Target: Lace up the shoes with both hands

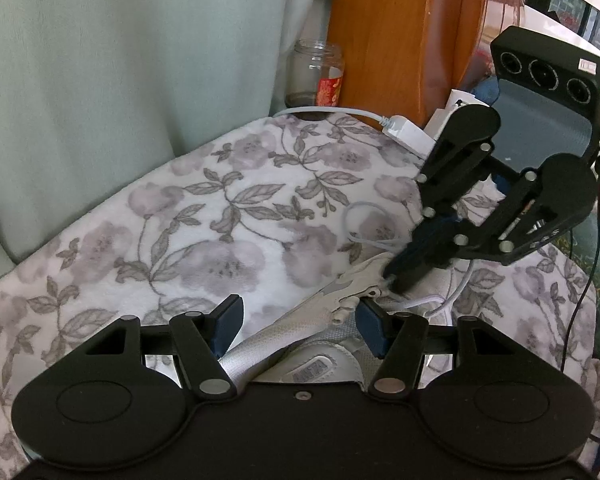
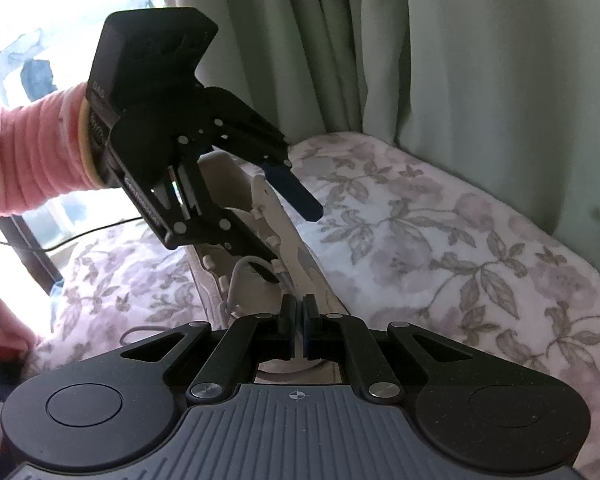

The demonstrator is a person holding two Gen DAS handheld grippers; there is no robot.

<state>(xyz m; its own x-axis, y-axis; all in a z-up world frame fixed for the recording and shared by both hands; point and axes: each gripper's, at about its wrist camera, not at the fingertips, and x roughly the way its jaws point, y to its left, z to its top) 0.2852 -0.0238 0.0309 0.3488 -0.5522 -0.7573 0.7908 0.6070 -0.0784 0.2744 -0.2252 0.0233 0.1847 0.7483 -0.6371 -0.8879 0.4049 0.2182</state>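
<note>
I log one bed [image 1: 228, 216], floral blanket cover; lying on it: white shoe [image 1: 300, 344], white cable [image 1: 364, 232], white charger [image 1: 404, 132].

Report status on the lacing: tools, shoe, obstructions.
Left tool open over the shoe. Right tool shut at the eyelets; lace grip unconfirmed. Nothing blocking.

Grippers, two; sleeve, one.

I see my left gripper [image 1: 298, 326] with jaws spread wide, pointing forward and low. My right gripper [image 2: 299, 322] has its pads pressed nearly together, angled down toward the left one. A pink sleeve [image 2: 32, 152] runs up to the left gripper's body.
</note>
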